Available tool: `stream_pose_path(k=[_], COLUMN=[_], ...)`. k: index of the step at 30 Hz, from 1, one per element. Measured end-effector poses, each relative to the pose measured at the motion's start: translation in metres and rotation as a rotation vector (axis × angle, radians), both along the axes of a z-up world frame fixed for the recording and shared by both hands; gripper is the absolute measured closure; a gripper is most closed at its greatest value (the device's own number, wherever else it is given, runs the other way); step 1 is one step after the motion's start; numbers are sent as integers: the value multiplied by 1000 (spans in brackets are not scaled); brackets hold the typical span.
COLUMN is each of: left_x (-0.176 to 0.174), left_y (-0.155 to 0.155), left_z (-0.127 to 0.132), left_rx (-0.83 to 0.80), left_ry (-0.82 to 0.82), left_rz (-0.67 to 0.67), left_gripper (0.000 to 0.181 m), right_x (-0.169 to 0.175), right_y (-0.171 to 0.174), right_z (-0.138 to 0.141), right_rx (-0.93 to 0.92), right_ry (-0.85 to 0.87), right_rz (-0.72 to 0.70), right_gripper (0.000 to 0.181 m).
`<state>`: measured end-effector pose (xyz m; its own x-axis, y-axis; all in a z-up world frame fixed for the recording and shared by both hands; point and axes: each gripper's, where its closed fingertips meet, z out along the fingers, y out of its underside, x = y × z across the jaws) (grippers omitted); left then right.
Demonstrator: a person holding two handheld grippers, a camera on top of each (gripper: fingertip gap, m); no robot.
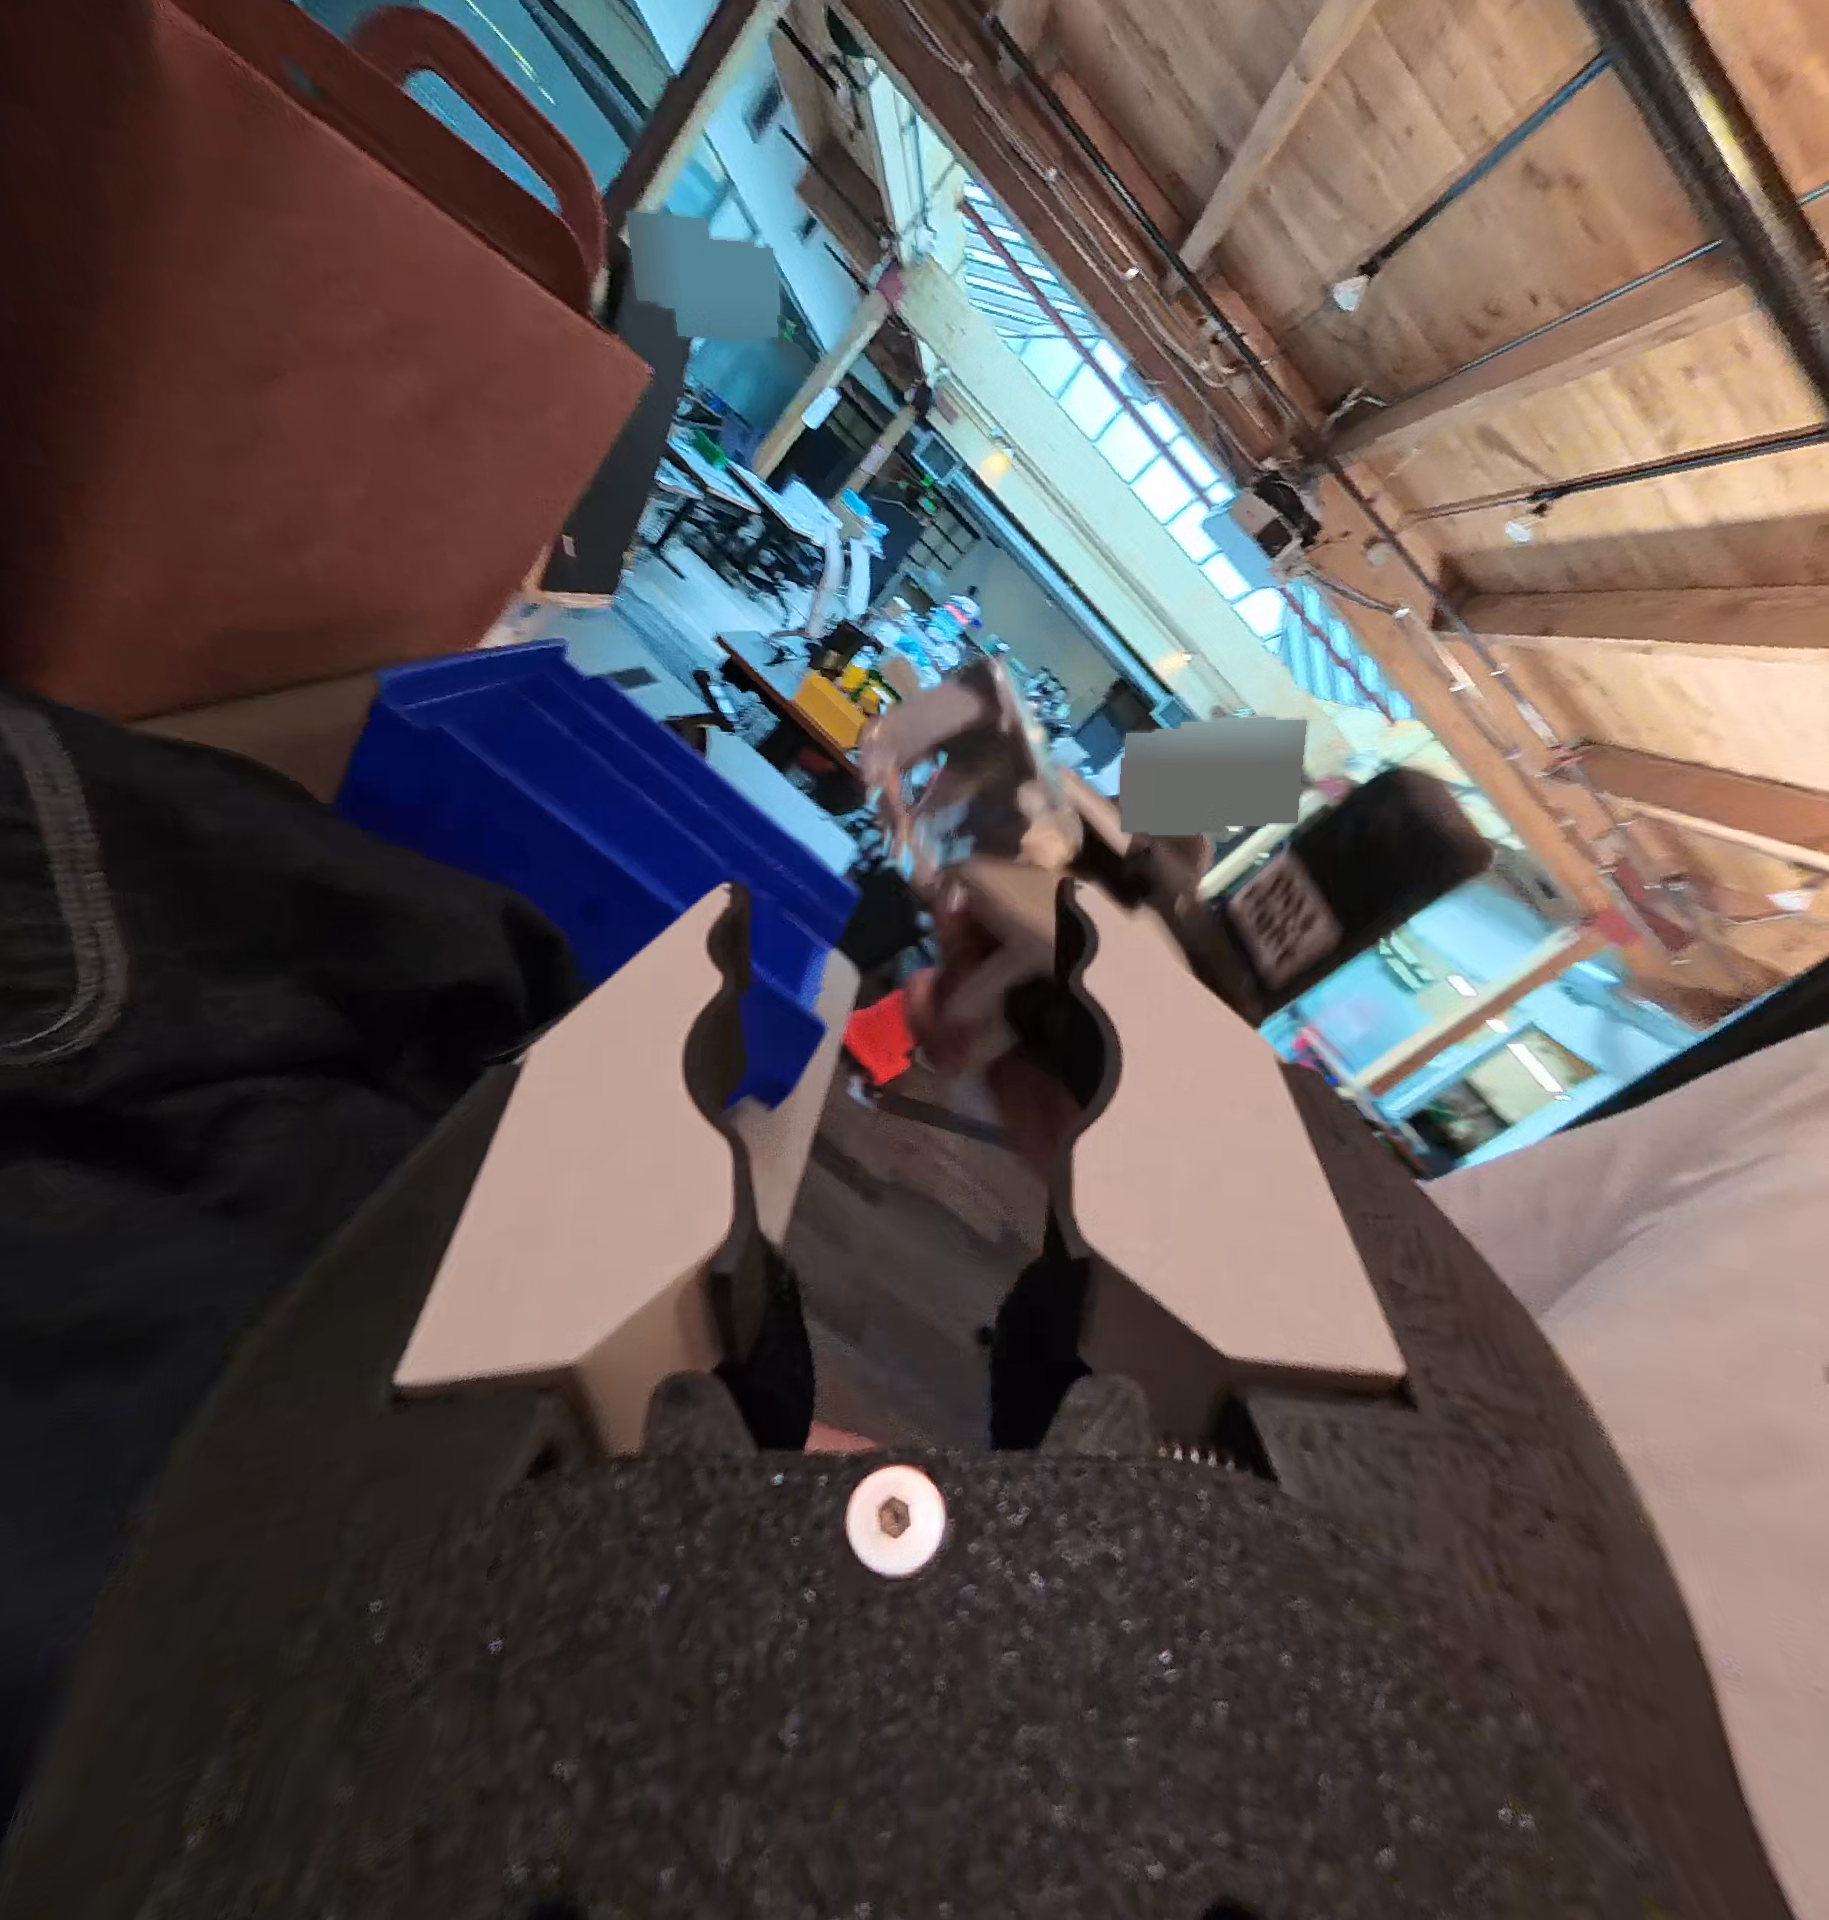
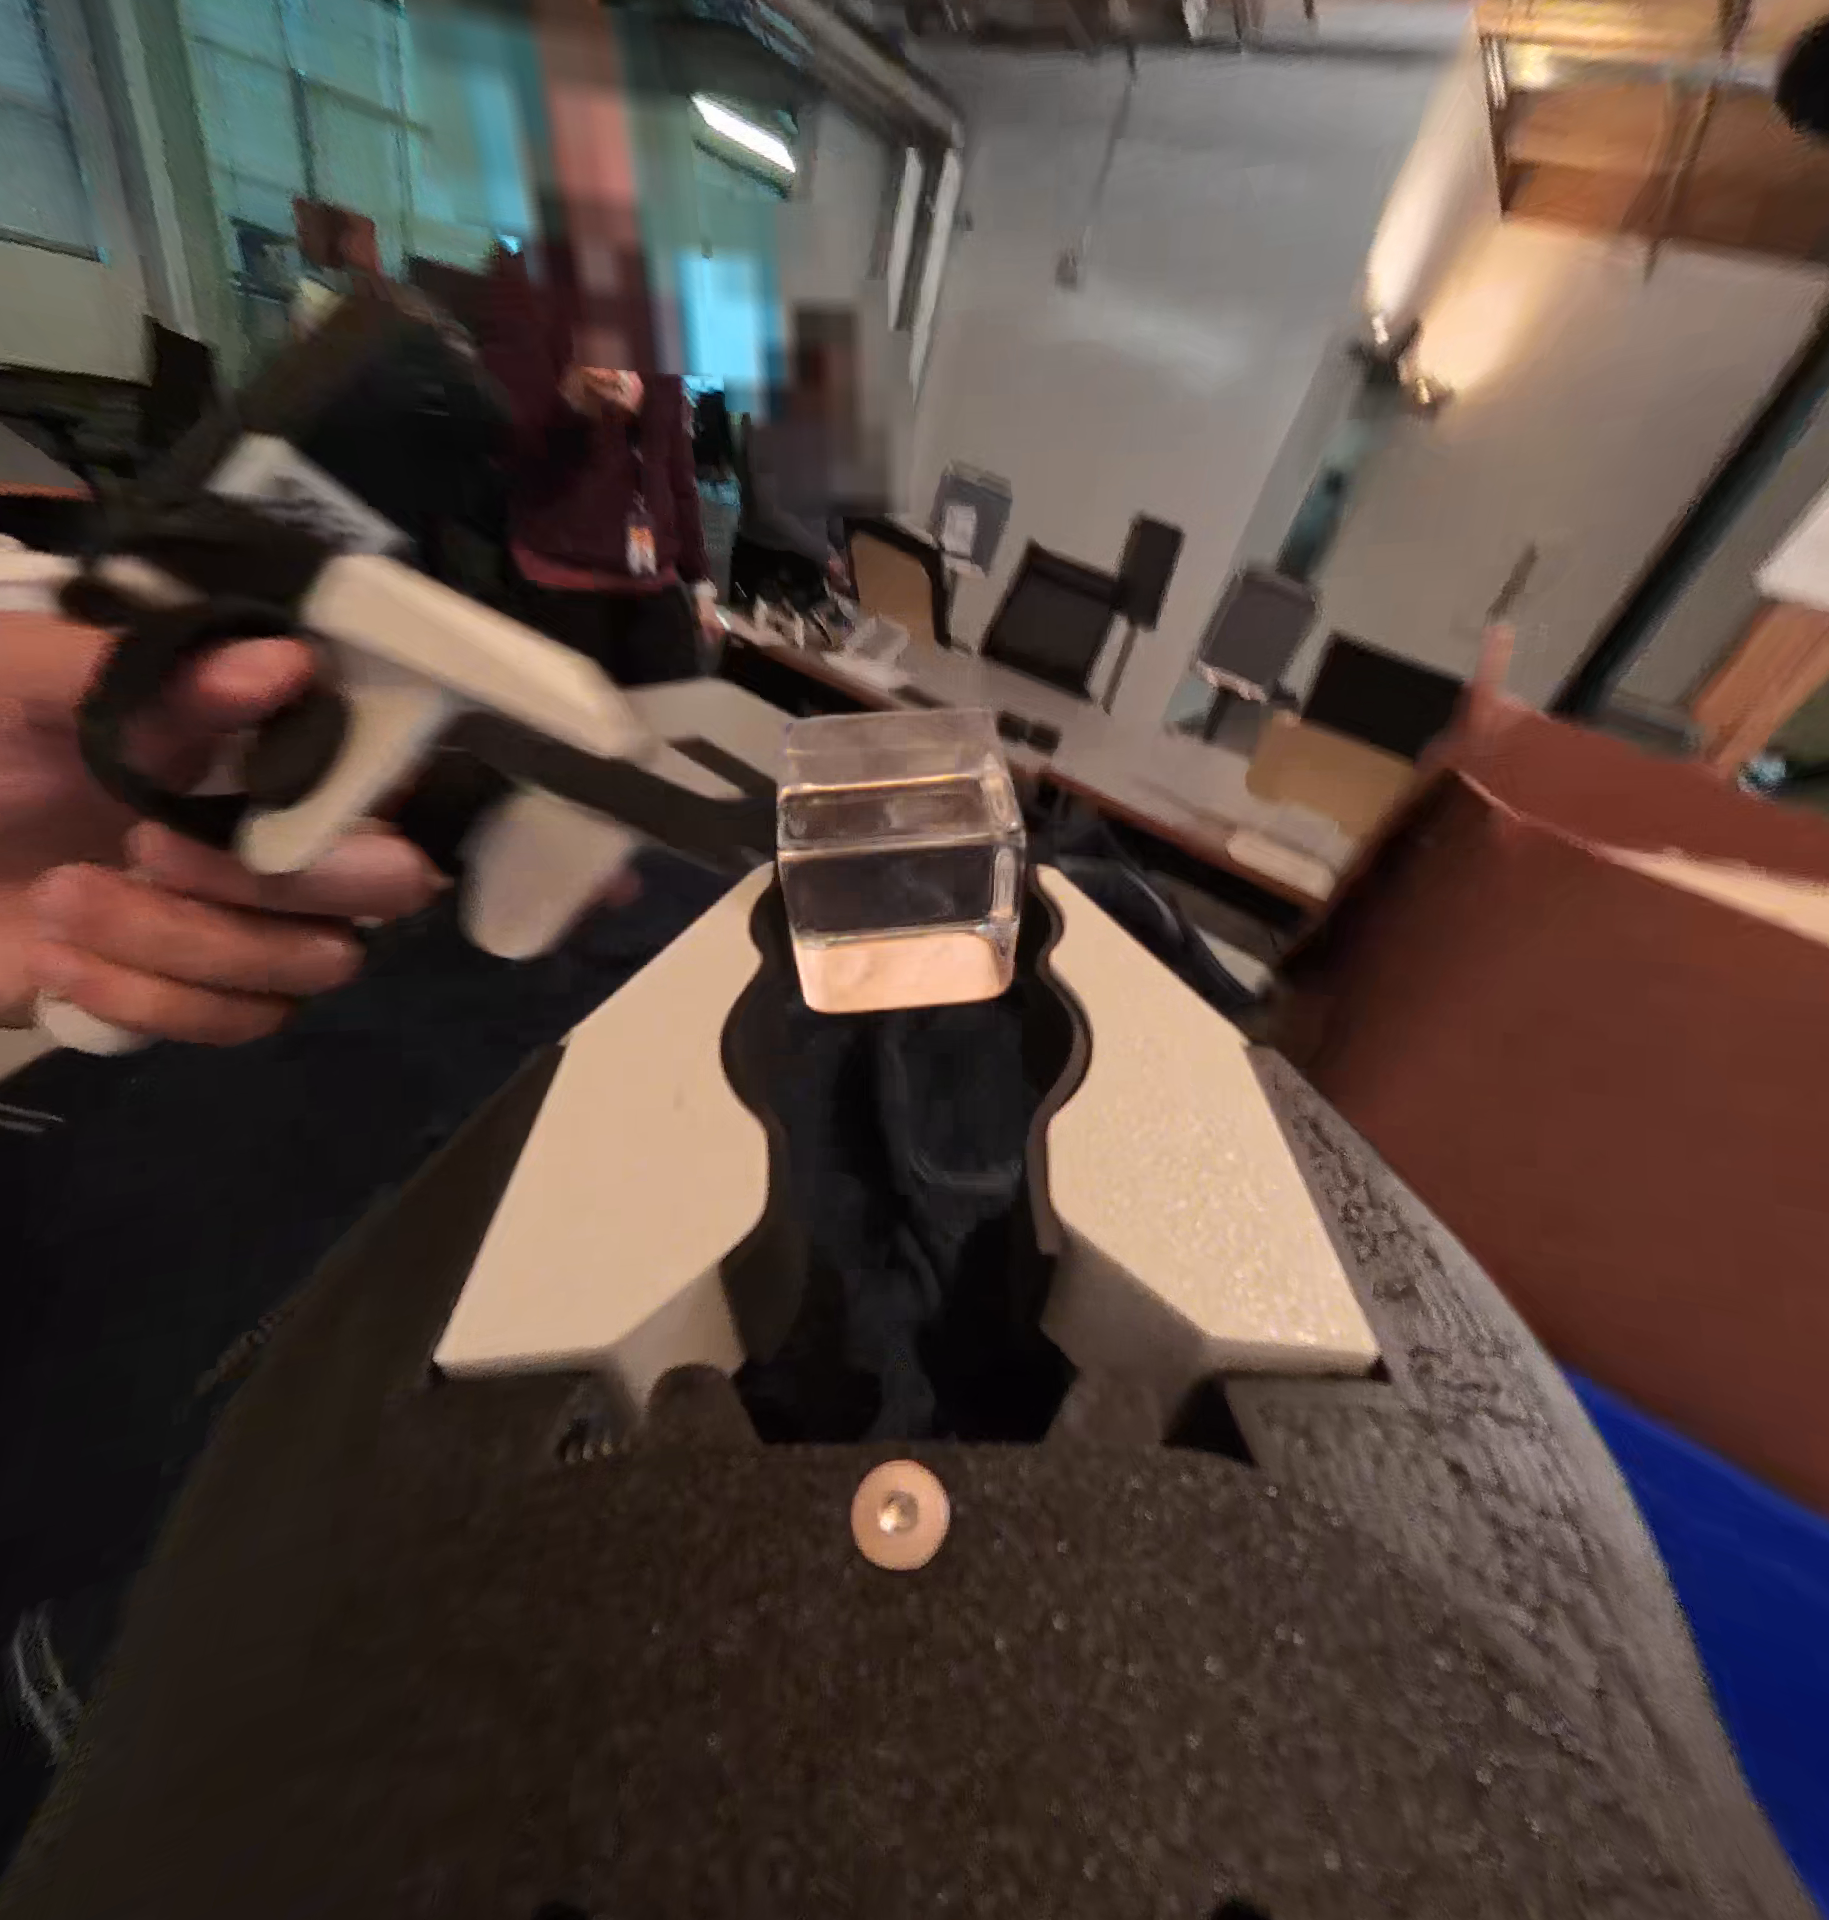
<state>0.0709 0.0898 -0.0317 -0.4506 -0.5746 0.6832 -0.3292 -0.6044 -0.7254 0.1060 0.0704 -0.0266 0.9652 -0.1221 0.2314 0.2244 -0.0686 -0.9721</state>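
Note:
My right gripper [image 2: 902,896] is shut on a clear glass-like cube [image 2: 894,862], which sits between the two fingertips and is held in the air. My left gripper [image 1: 899,904] is open and empty. In the right wrist view the left gripper [image 2: 453,665] comes in from the left in a person's hand [image 2: 141,883], with its dark fingers [image 2: 681,800] close to the cube's left side. In the left wrist view the cube [image 1: 941,769] shows blurred just beyond the open fingertips.
A brown paper bag [image 1: 214,364] with handles stands close by and also shows in the right wrist view [image 2: 1564,987]. A blue plastic bin [image 1: 598,790] sits beside it [image 2: 1772,1558]. A dark sleeve [image 1: 162,987] is at the left. Desks, chairs and people are farther back.

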Motion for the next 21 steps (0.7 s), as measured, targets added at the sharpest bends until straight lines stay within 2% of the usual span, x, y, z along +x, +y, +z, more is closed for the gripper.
stream_pose_path(k=[5, 9, 12, 16, 19, 21], left_x=[-45, -82, -97, -102, -103, -104], left_y=[30, 58, 72, 84, 87, 88], left_z=[-56, -83, -89, -91, -98, -107], left_rx=[190, 339, 386, 487, 567, 605], left_ry=[86, 161, 205, 247, 299, 353], left_rz=[169, 274, 311, 354, 378, 385], left_gripper=[122, 121, 122, 122, 122, 122], right_x=[121, 207, 221, 217, 213, 208], right_y=[-89, -145, -166, -196, -217, -226], right_z=[2, -39, -105, -193, -236, -253], right_rx=[-236, -520, -794, -1152, -1337, -1439], right_ry=[91, 179, 310, 404, 454, 472], right_rz=[-290, -430, -375, -305, -289, -272], right_gripper=[139, 139, 139, 140, 139, 139])
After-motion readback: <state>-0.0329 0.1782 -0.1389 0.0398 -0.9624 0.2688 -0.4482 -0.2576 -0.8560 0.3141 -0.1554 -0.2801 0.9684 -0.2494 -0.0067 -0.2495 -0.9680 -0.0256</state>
